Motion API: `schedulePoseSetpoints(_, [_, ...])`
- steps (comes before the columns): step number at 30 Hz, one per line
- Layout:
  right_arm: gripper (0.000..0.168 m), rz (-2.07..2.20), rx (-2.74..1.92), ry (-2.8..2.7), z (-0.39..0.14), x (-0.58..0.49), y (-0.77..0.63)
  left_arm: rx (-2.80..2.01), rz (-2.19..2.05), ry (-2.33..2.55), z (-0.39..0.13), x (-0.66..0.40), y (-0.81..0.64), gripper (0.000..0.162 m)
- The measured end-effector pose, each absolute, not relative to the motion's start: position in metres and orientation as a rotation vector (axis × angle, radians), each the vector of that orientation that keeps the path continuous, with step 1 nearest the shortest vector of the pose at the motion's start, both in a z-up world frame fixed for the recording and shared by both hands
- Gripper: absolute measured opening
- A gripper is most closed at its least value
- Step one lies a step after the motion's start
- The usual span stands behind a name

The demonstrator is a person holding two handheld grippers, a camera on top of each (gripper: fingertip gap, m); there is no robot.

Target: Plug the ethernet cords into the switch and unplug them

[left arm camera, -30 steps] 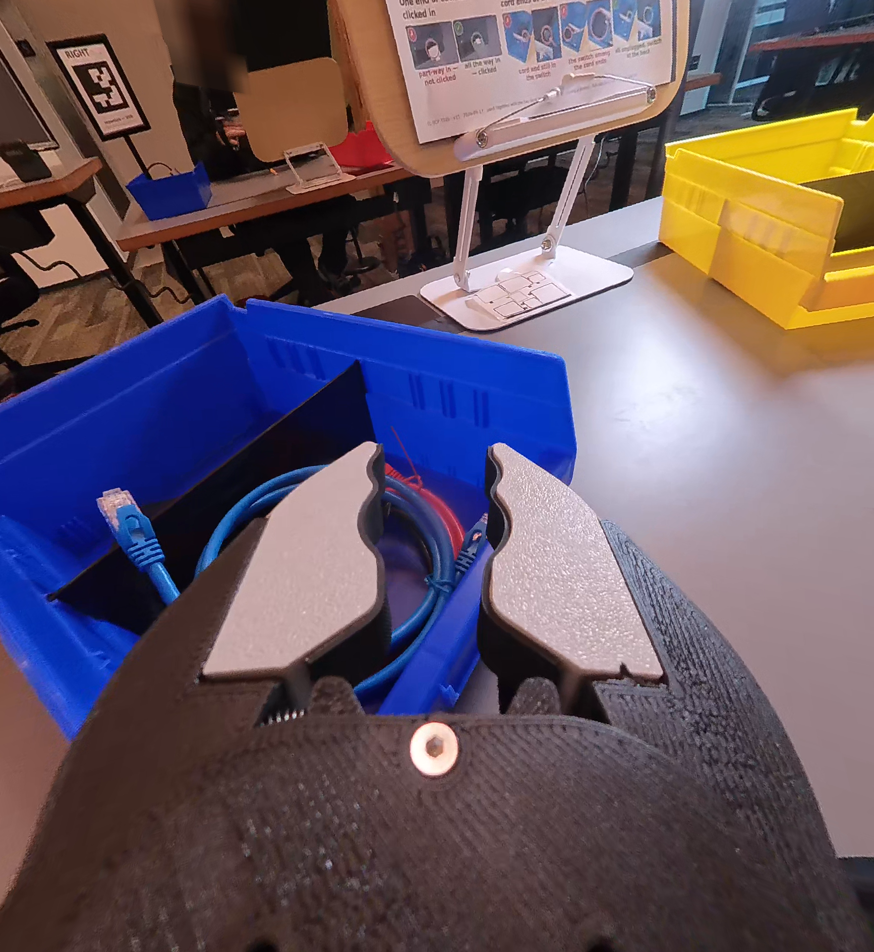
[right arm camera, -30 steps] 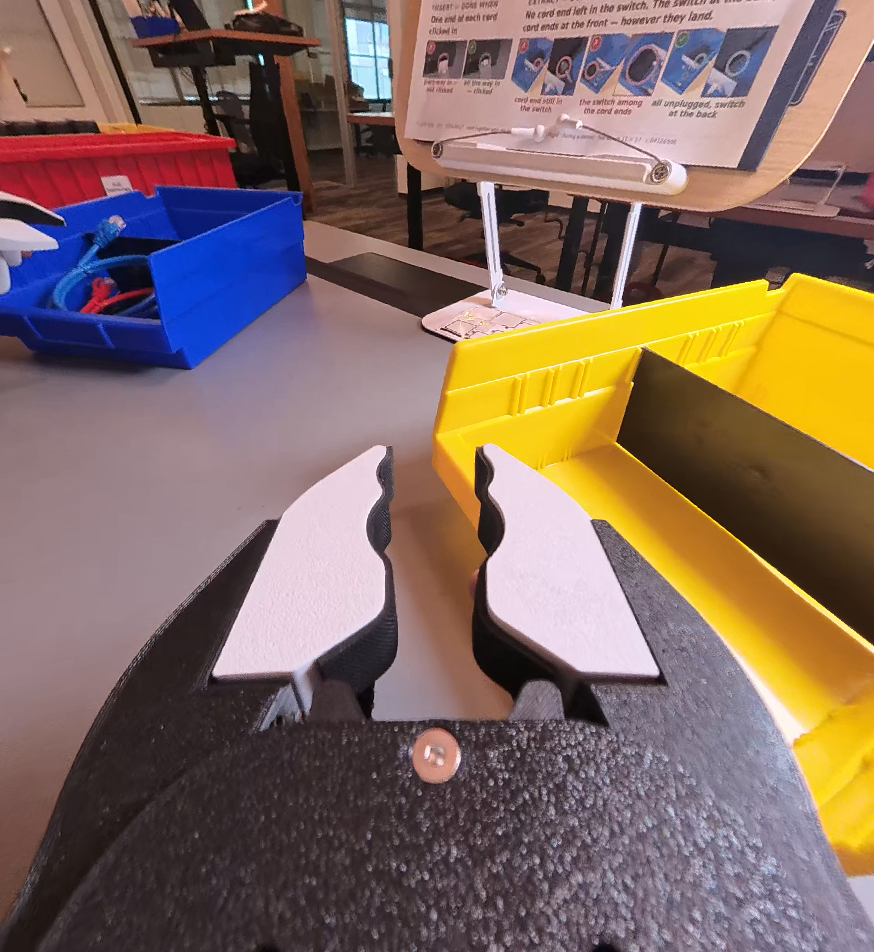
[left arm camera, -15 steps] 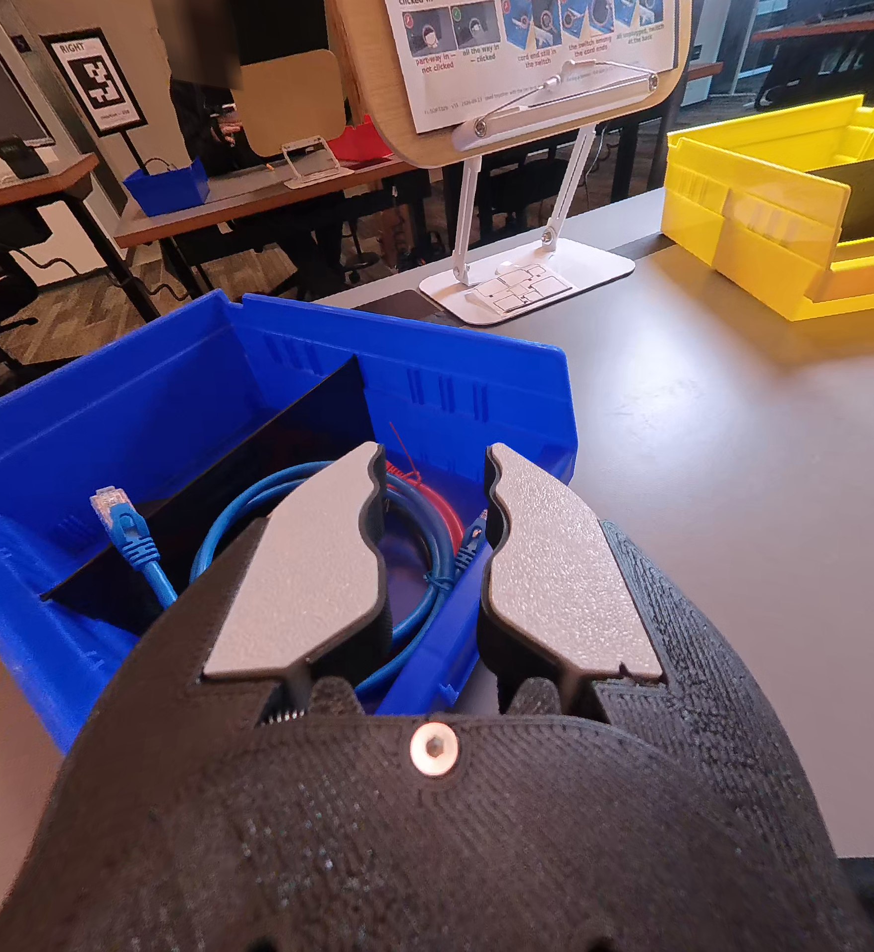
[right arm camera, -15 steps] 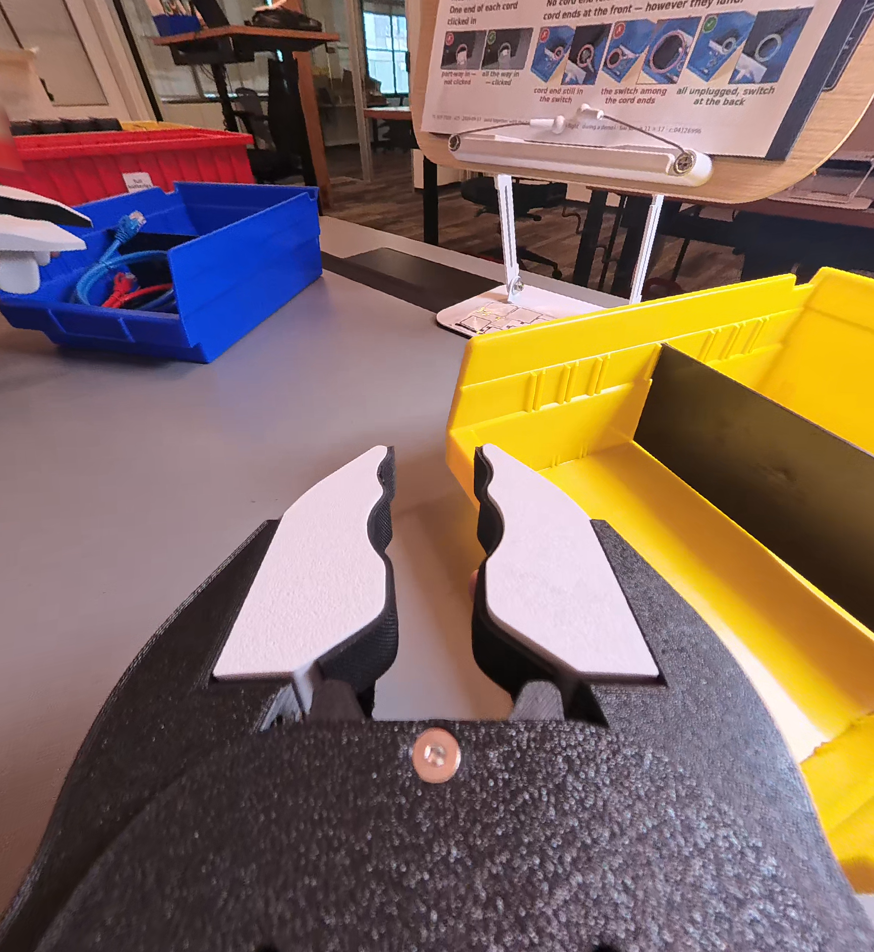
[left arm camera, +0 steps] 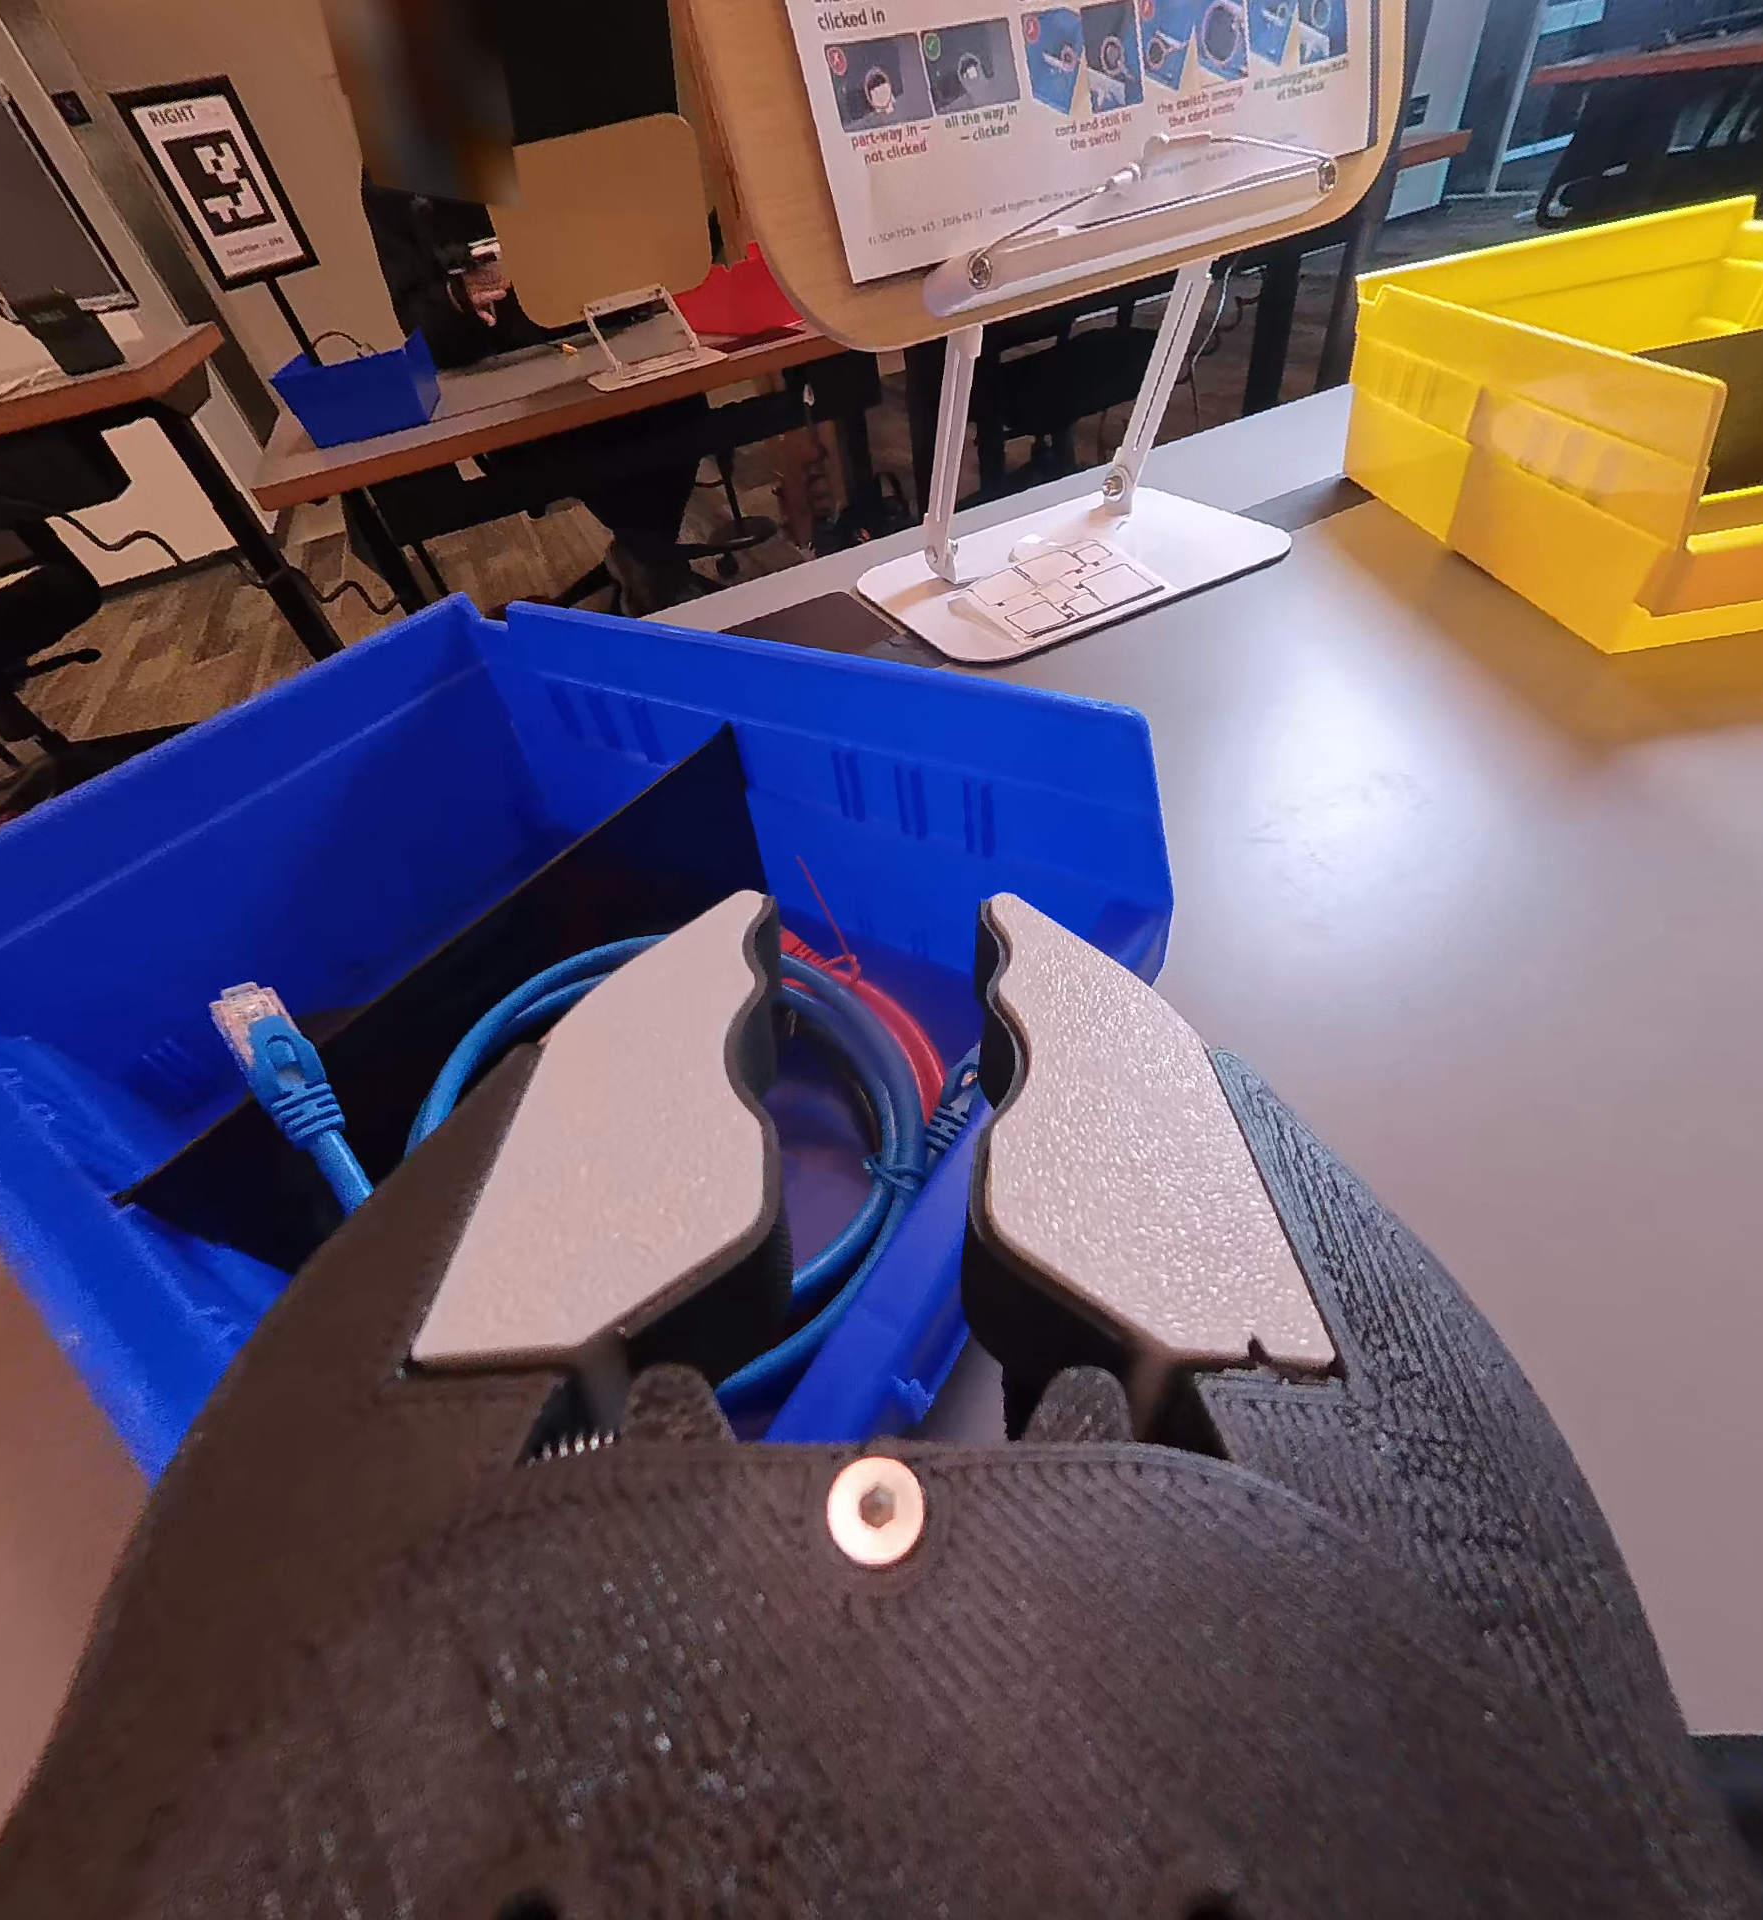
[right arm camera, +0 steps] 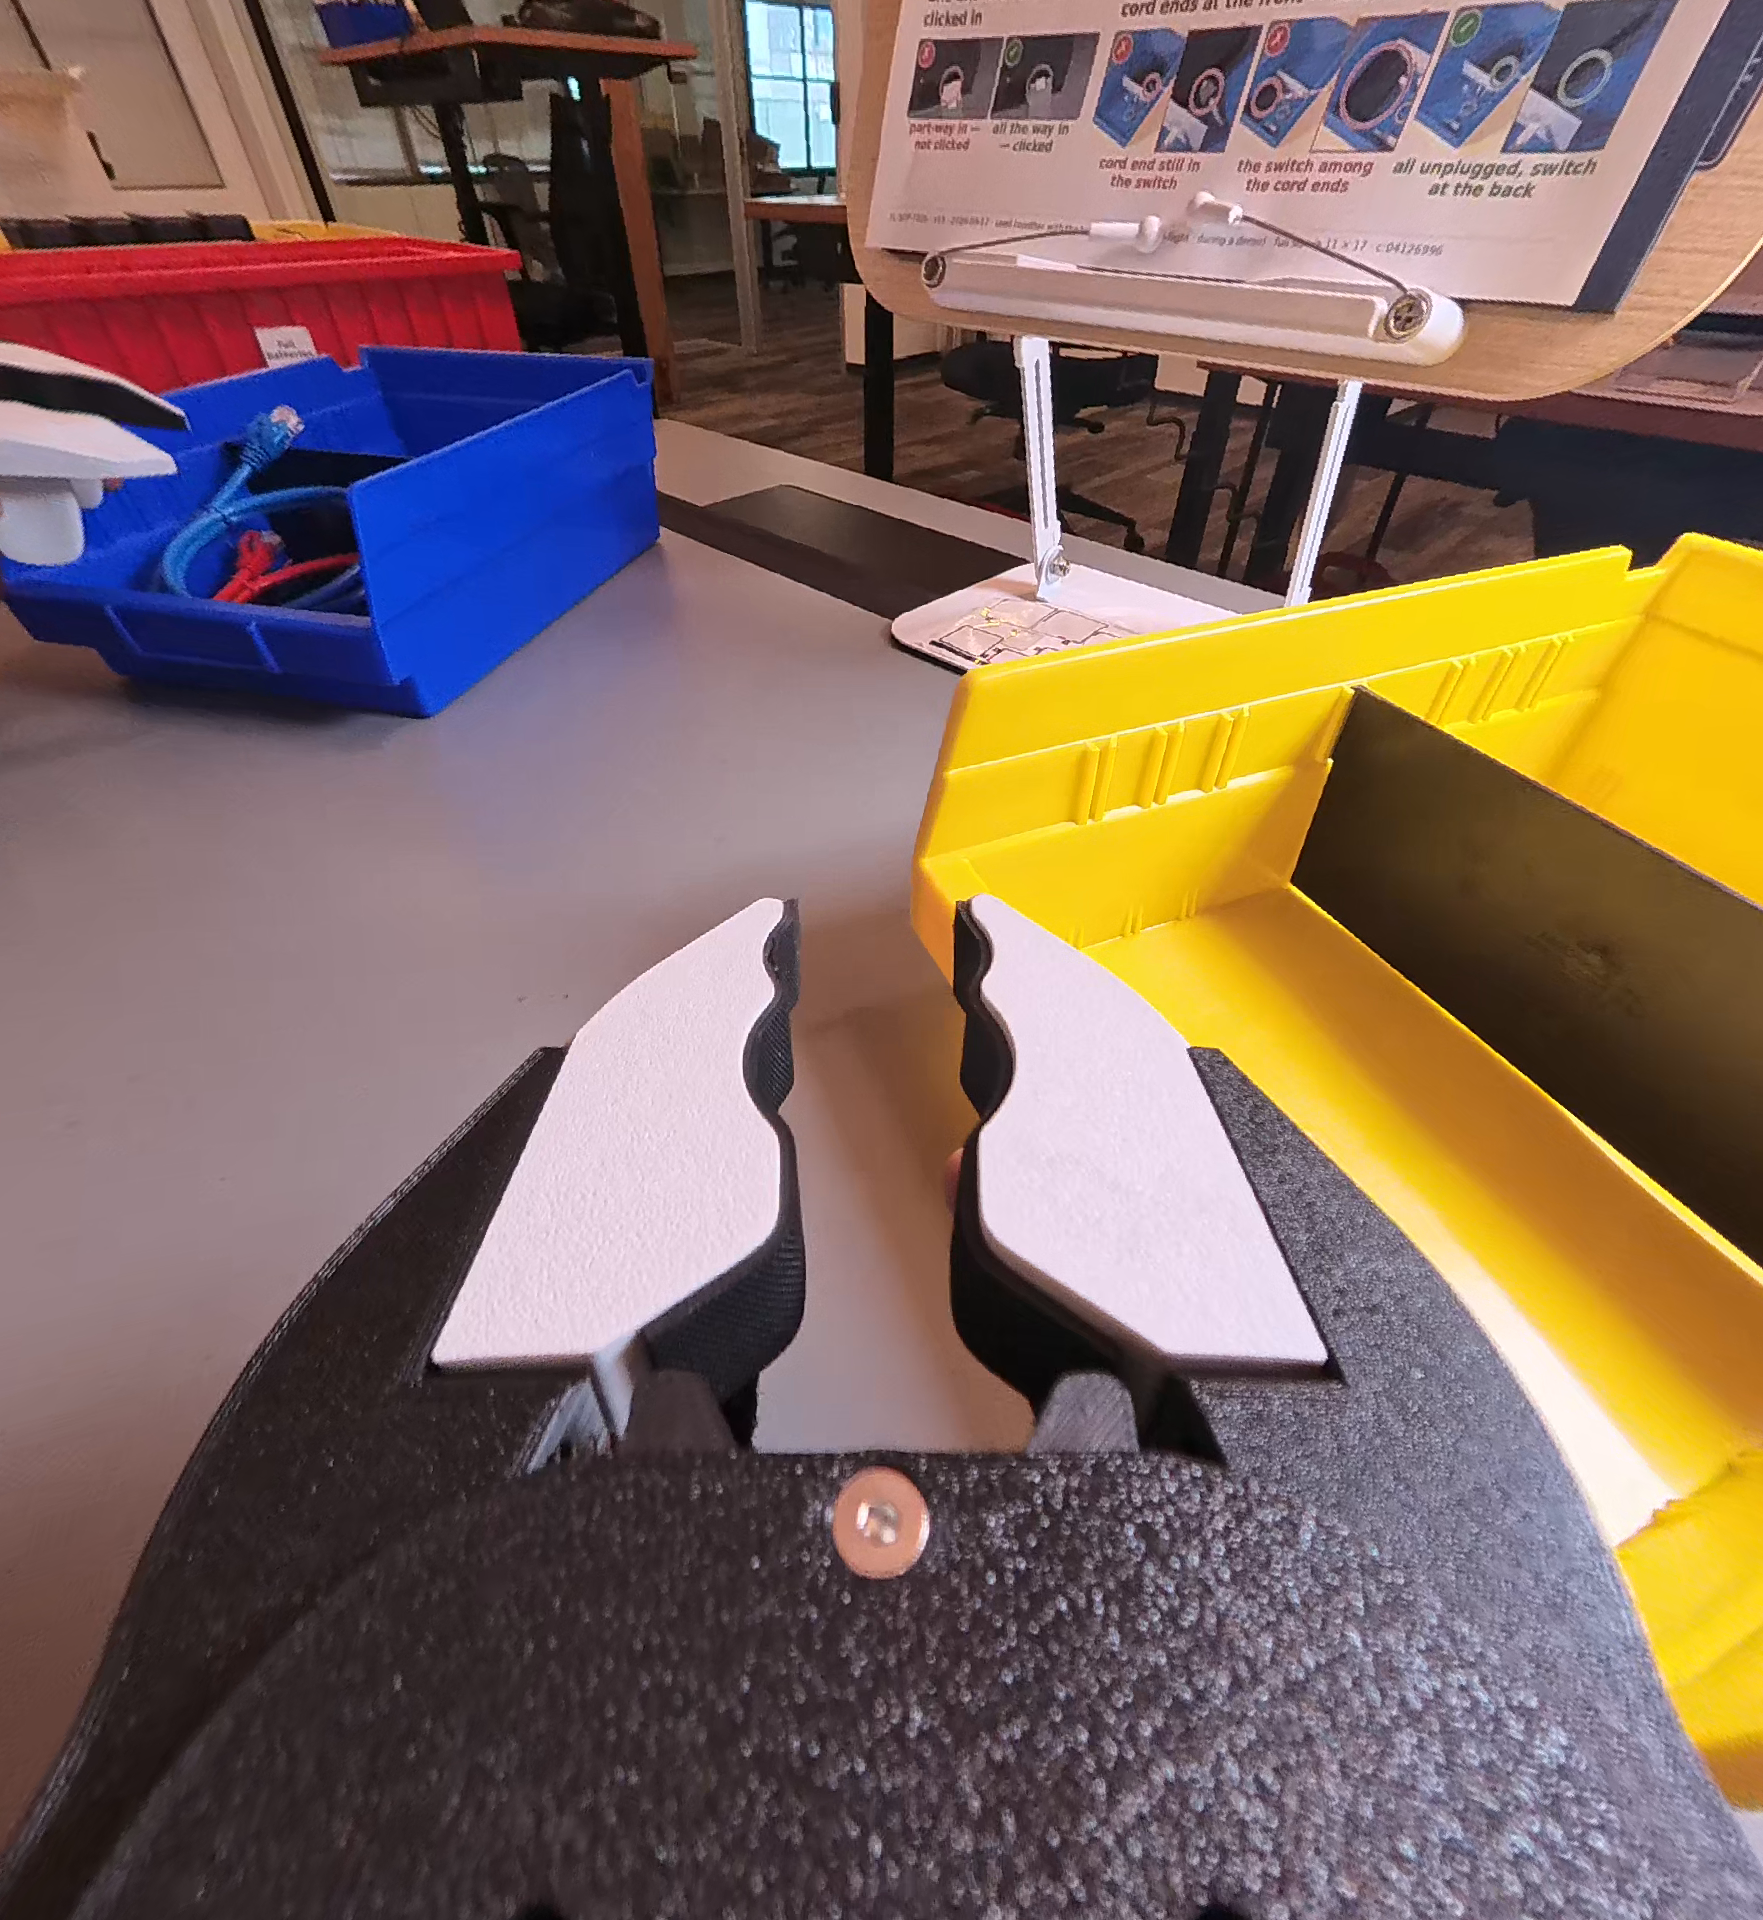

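Note:
A blue bin holds a coiled blue ethernet cord and a red cord in its front part, before a black divider. One blue plug sticks up at the left. My left gripper is open and empty, just above the bin's near right corner. My right gripper is open and empty over the table, at the near left corner of a yellow bin. The blue bin and left gripper show far left there. No switch is visible.
A white stand holding an instruction board stands at the table's far edge between the bins. The yellow bin has a black divider and looks empty. A red bin sits behind the blue one. Grey table lies between. The blue plug lies some 12 cm from my left tips, 50 cm from my right tips.
The left gripper has tipped slightly down over the blue bin. The right gripper has drawn back a little and turned left, so the blue bin sits more toward the middle.

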State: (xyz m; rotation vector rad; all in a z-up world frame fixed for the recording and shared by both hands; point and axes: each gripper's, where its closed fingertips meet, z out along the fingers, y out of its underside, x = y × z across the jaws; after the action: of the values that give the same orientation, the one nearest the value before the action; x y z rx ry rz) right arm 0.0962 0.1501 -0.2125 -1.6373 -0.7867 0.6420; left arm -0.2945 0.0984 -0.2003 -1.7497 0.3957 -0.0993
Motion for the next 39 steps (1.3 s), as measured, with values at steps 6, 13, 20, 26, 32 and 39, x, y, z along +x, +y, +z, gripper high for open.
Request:
schedulePoseSetpoints(6, [0.028, 0.652, -1.632, -0.784, -0.211, 0.095, 0.149, -1.747, -0.098, 0.393, -0.200, -0.295, 0.098, 0.036])
schedulePoseSetpoints(13, [0.028, 0.660, -1.642, -0.797, -0.215, 0.093, 0.148, -1.756, -0.105, 0.406, -0.203, -0.293, 0.099, 0.036])
schedulePoseSetpoints(20, [0.028, 0.668, -1.655, -0.811, -0.218, 0.090, 0.147, -1.762, -0.117, 0.409, -0.204, -0.292, 0.099, 0.035])
schedulePoseSetpoints(26, [0.028, 0.667, -1.651, -0.803, -0.216, 0.092, 0.147, -1.765, -0.126, 0.405, -0.205, -0.292, 0.099, 0.035])
schedulePoseSetpoints(32, [0.028, 0.671, -1.633, -0.790, -0.212, 0.093, 0.147, -1.747, -0.112, 0.394, -0.200, -0.295, 0.098, 0.034])
schedulePoseSetpoints(39, [0.029, 0.656, -1.604, -0.747, -0.203, 0.098, 0.150, -1.788, 0.006, 0.417, -0.183, -0.310, 0.099, 0.036])
